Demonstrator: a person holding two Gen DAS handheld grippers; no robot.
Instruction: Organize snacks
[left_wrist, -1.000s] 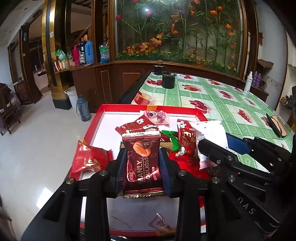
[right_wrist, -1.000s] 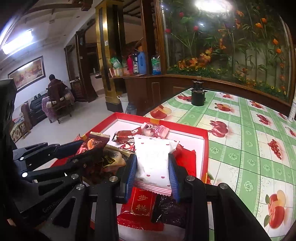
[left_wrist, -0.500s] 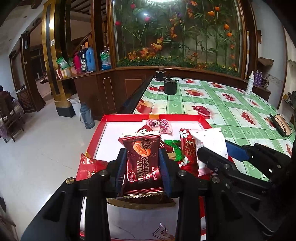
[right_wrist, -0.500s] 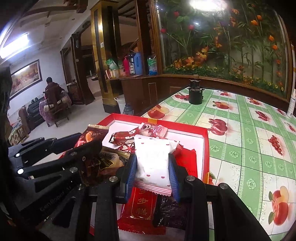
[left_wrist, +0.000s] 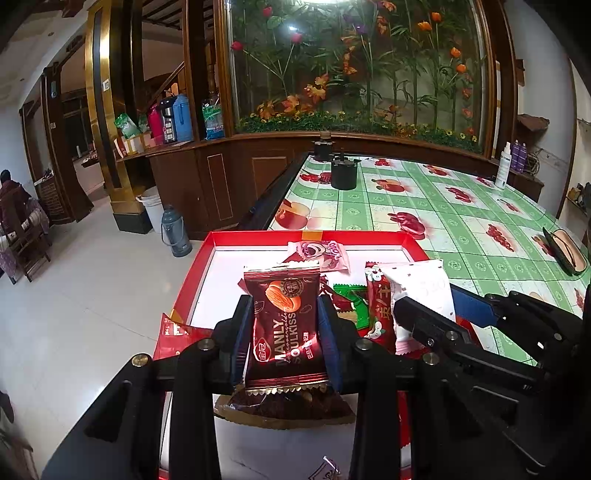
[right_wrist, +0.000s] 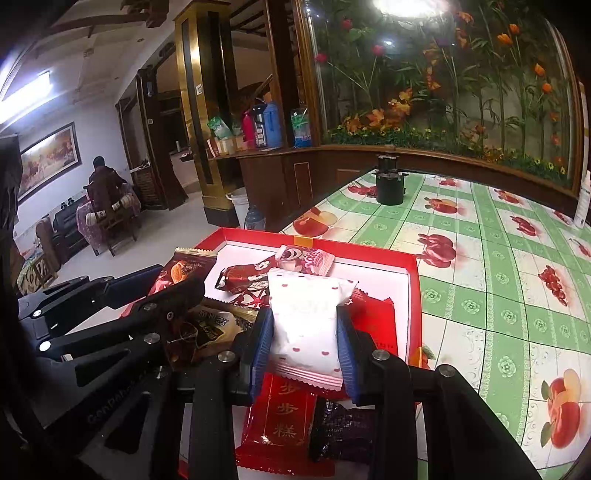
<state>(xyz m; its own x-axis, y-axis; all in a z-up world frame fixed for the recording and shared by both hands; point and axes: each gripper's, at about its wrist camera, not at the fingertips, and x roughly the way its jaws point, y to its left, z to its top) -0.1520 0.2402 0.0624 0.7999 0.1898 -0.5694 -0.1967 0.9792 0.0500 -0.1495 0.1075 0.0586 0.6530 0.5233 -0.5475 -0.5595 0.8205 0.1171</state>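
A dark red almond-chocolate snack packet (left_wrist: 285, 325) stands upright between the blue pads of my left gripper (left_wrist: 285, 341), which is shut on it above the red tray (left_wrist: 258, 235). My right gripper (right_wrist: 304, 352) is shut on a white snack packet with small red hearts (right_wrist: 308, 325), also held over the red tray (right_wrist: 413, 291). In the left wrist view the right gripper (left_wrist: 436, 314) and its white packet (left_wrist: 421, 284) show at the right. In the right wrist view the left gripper (right_wrist: 159, 295) shows at the left with its dark red packet (right_wrist: 183, 269). Several more wrapped snacks lie in the tray.
The tray sits at the corner of a table with a green fruit-patterned cloth (right_wrist: 498, 258). A black pot (right_wrist: 389, 186) stands further back. A glasses case (left_wrist: 565, 251) lies at the right edge. Left of the table is open white floor (left_wrist: 74, 295), where a person sits far off.
The left wrist view has shifted a little, so the tray and table sit lower and slightly nearer. Both packets stay gripped the same way. The right gripper has not moved.
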